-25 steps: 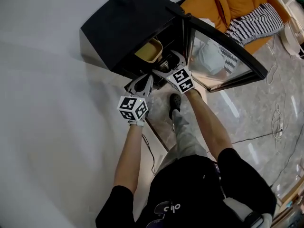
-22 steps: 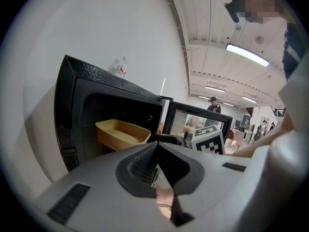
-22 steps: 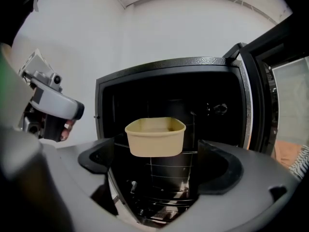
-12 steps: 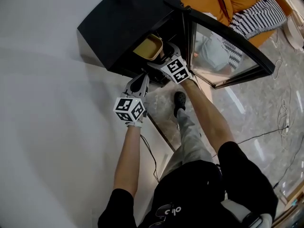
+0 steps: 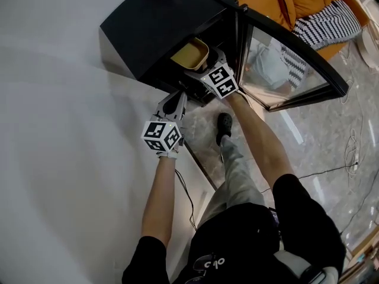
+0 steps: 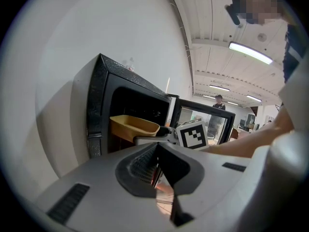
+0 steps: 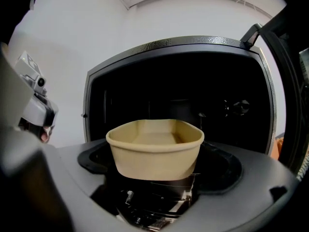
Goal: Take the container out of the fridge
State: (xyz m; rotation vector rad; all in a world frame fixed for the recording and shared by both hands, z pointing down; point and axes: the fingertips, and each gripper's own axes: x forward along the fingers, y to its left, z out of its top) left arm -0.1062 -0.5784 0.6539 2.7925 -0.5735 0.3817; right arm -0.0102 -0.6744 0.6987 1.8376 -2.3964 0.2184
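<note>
A beige, empty open-topped container [image 5: 190, 53] [image 6: 133, 127] [image 7: 154, 146] stands on a wire shelf inside the small black fridge [image 5: 154, 28] [image 7: 178, 45]. The fridge's glass door [image 5: 284, 58] is swung open to the right. My right gripper [image 5: 198, 70] [image 7: 157, 161] reaches into the fridge mouth. Its jaws have just been opening and stand wide on either side of the container, with no pad seen pressing it. My left gripper [image 5: 177, 99] [image 6: 157, 146] hangs lower, in front of the fridge's left edge, jaws together with nothing in them.
An orange sofa [image 5: 308, 5] with a striped cushion lies beyond the door. Cables [image 5: 349, 152] run over the glossy floor at the right. The white wall fills the left. My own shoe [image 5: 223, 123] is below the fridge. A person [image 6: 218, 100] stands far off.
My right gripper has pushed further into the fridge, up to the container. My left gripper has drifted a little toward the fridge front.
</note>
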